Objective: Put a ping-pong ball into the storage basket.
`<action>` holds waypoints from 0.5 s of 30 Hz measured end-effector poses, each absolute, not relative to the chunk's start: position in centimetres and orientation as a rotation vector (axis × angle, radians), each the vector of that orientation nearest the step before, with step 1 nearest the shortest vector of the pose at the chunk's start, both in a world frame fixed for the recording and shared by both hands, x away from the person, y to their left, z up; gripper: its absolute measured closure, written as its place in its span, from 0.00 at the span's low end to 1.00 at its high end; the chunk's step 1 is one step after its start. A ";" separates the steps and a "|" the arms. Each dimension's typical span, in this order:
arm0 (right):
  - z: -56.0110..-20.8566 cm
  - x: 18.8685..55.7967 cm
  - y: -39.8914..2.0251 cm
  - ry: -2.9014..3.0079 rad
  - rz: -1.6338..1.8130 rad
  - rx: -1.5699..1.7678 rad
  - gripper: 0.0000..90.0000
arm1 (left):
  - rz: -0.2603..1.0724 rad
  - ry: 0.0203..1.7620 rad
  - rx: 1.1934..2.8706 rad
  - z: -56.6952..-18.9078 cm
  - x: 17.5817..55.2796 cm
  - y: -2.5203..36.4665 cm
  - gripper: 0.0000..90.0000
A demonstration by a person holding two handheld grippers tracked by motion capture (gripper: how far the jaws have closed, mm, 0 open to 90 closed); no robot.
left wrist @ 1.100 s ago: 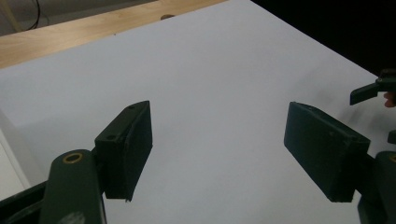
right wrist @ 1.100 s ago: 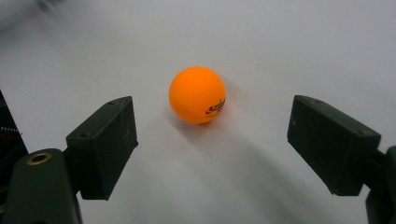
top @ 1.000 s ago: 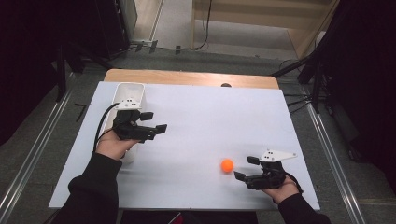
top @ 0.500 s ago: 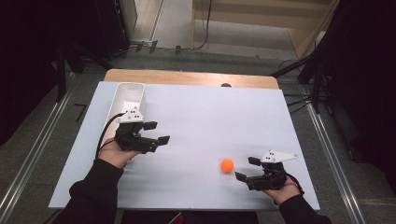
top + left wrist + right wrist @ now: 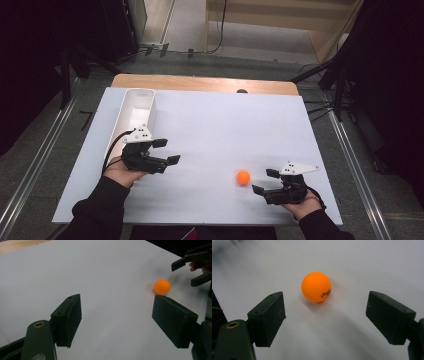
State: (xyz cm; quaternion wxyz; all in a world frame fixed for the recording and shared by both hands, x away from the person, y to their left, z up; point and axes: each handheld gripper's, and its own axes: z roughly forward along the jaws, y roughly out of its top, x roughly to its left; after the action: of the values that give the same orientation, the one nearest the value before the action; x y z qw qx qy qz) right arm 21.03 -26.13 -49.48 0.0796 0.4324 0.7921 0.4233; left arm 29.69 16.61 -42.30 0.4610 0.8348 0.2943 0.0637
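An orange ball (image 5: 243, 177) lies on the white table sheet (image 5: 225, 125), right of centre near the front. My right gripper (image 5: 265, 181) sits just right of the ball, open, its jaws pointing at it without touching. Seen from the right gripper view, the ball (image 5: 316, 286) lies ahead of the jaws, between their lines but beyond the tips. My left gripper (image 5: 166, 151) is open and empty at the left, below the white bin (image 5: 136, 107), jaws pointing right. The left gripper view has the ball (image 5: 162, 286) far ahead, with the right gripper (image 5: 192, 271) beyond it.
The long white bin stands along the sheet's left edge at the back. A wooden table edge (image 5: 200, 82) runs behind the sheet. A small dark knob (image 5: 242, 91) sits at the back edge. Dark stands and cables flank the table on the floor.
My left gripper has moved toward the front of the table, away from the white bin, and dropped lower. The right gripper and the ball have stayed put.
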 end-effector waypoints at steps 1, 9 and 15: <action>-49.5 21.0 -26.1 2.368 1.268 1.294 0.16 | 0.166 0.720 2.053 -42.3 29.5 16.6 0.27; -49.5 21.1 -26.0 2.376 1.263 1.289 0.16 | 0.176 0.701 2.060 -42.8 28.4 16.8 0.27; -49.5 21.4 -25.8 2.382 1.264 1.282 0.16 | 0.168 0.694 2.075 -43.4 27.9 17.0 0.27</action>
State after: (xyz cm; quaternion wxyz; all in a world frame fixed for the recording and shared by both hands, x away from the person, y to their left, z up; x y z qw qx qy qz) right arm 21.38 -25.83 -49.53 0.0778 0.4281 0.7954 0.4219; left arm 27.88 16.98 -43.41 0.4562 0.8415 0.2814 0.0681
